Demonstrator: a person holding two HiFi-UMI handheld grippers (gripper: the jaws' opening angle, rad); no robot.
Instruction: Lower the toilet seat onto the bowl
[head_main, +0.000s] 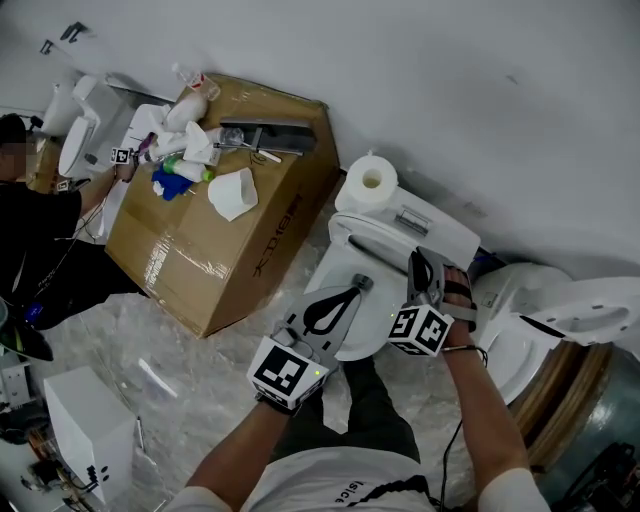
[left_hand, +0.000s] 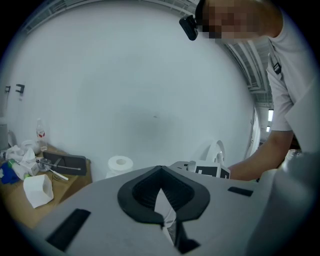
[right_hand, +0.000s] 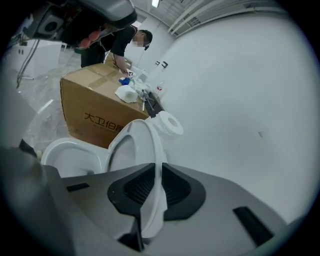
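Note:
My right gripper (head_main: 418, 266) (right_hand: 154, 169) is shut on the rim of the white toilet seat (right_hand: 148, 137). The seat stands raised, close to upright, with its ring opening visible. The open bowl (right_hand: 56, 148) lies to its left in the right gripper view. From the head view the toilet (head_main: 350, 258) sits below the tank (head_main: 440, 236), and my gripper hides most of the seat. My left gripper (head_main: 360, 285) (left_hand: 160, 173) hovers over the toilet's front. Its jaws are together, with only a thin white sliver showing between the pads.
A toilet paper roll (head_main: 372, 180) stands on the tank's left end. A large cardboard box (head_main: 235, 235) holding bottles, rags and a paper cup is to the left. A person (head_main: 35, 225) works beyond it. Another toilet (head_main: 560, 312) lies at the right, close to the wall.

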